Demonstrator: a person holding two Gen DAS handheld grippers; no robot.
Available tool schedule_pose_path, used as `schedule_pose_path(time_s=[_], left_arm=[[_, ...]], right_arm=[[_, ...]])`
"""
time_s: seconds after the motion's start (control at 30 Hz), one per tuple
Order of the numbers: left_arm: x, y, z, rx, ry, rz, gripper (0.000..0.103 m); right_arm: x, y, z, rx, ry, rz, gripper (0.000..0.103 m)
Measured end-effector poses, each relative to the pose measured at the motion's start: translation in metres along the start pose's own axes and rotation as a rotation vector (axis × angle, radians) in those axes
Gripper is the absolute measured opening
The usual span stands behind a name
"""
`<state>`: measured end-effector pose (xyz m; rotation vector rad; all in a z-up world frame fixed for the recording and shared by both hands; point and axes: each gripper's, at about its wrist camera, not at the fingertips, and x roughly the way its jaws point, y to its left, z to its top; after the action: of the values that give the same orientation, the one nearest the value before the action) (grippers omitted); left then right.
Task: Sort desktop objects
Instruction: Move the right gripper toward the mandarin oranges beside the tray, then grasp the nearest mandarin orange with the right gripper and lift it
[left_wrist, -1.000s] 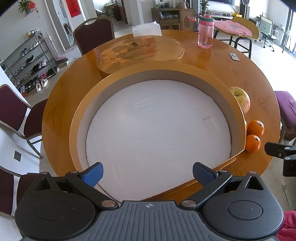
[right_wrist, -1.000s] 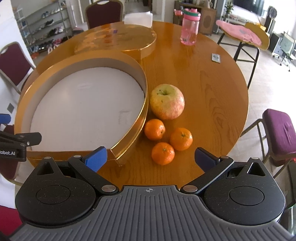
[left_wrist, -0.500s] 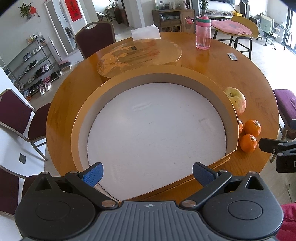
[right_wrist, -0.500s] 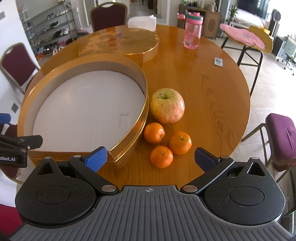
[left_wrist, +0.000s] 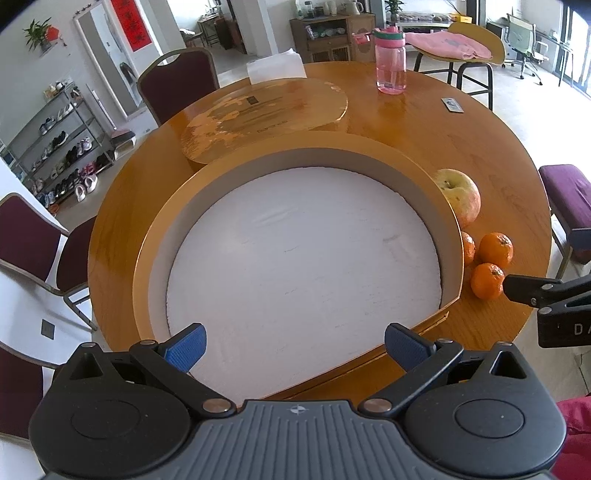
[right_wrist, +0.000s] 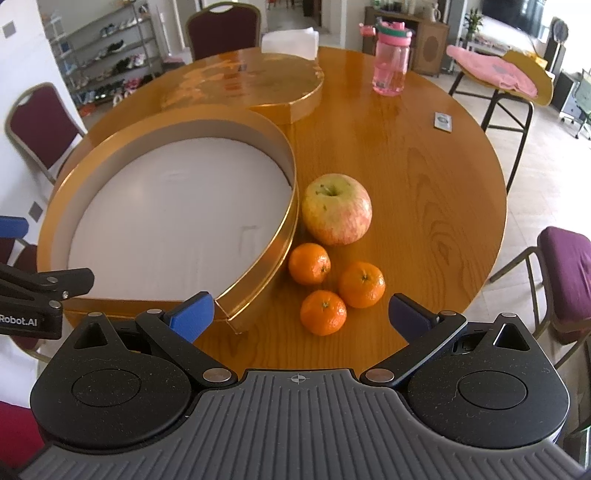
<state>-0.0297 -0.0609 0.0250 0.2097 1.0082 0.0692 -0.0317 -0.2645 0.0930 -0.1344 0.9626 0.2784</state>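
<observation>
Gold round box (right_wrist: 258, 254) shows only its white liner; beside it on the bench (right_wrist: 424, 192), a red-yellow apple (right_wrist: 337, 209) and three mandarins (right_wrist: 323, 312); both grippers' jaws wide, holding nothing.

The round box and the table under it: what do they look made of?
The round box looks like card or thin board with a shiny gold facing, lined inside with matte white, possibly foam. The table looks like glossy varnished wood: grain and reflections show.

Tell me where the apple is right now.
In the right wrist view the apple sits on the table beside the round gold box's right wall, just beyond the three oranges.
</observation>
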Motion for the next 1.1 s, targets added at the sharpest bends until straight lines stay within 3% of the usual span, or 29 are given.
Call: schedule_pose_path(time_s=[0.33, 0.47, 0.6, 0.73, 0.83, 0.9, 1.03, 1.1], left_arm=[[0.010, 0.001, 0.002, -0.006, 0.059, -0.013, 0.103], [0.009, 0.002, 0.004, -0.008, 0.022, -0.045, 0.102], [0.004, 0.003, 0.005, -0.015, -0.042, -0.069, 0.103], [0.008, -0.004, 0.001, 0.011, 0.001, -0.064, 0.103], [0.014, -0.007, -0.002, 0.021, 0.052, -0.064, 0.102], [0.015, -0.007, -0.005, 0.024, 0.064, -0.053, 0.102], [0.012, -0.007, -0.010, 0.022, 0.077, -0.018, 0.102], [0.011, -0.005, -0.013, 0.017, 0.083, -0.008, 0.101]], right_arm=[[-0.001, -0.024, 0.006, 0.056, -0.059, 0.042, 0.103], [0.000, -0.049, 0.010, 0.103, -0.090, 0.057, 0.103], [0.013, -0.062, 0.006, 0.066, -0.092, 0.053, 0.103], [0.033, -0.057, -0.010, -0.034, -0.077, 0.080, 0.102], [0.044, -0.051, -0.020, -0.055, -0.105, 0.107, 0.094], [0.053, -0.047, -0.023, -0.030, -0.105, 0.122, 0.094], [0.071, -0.041, -0.032, 0.050, -0.006, 0.118, 0.076], [0.078, -0.042, -0.033, 0.078, 0.028, 0.108, 0.073]])
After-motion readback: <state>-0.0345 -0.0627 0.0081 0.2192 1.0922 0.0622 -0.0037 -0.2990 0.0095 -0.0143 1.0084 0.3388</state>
